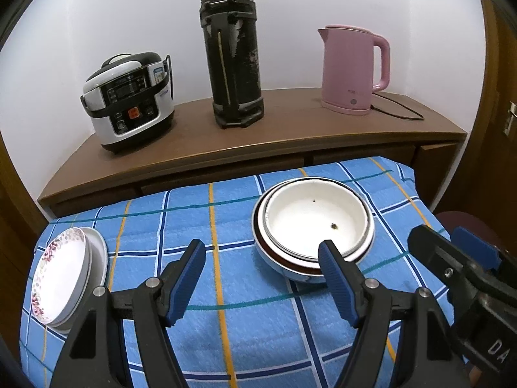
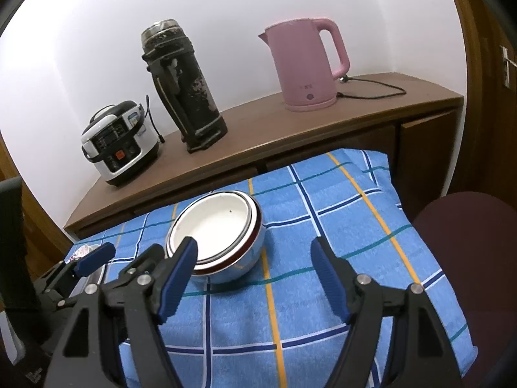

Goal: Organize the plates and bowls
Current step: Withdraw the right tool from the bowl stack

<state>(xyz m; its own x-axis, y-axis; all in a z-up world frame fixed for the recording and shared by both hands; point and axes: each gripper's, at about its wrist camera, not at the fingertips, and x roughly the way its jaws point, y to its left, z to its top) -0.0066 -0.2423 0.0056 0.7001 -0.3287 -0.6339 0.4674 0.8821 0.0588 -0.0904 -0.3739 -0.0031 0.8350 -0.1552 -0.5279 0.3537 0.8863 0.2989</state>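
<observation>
A plain white wall [image 1: 290, 6] backs a long brown wooden sideboard [image 1: 290, 129]. On it stand a rice cooker [image 1: 129, 97], a tall black thermos [image 1: 232, 55] and a pink electric kettle [image 1: 352, 71]. A wooden door [image 2: 491, 97] closes the right side.

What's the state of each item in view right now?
left tool: open, empty, above the cloth
right tool: open, empty
bowls: nested, upright, on the blue checked cloth
plates: stacked at the cloth's left edge
pink kettle: lid closed, upright on its base
rice cooker: lid closed
black thermos: upright
</observation>
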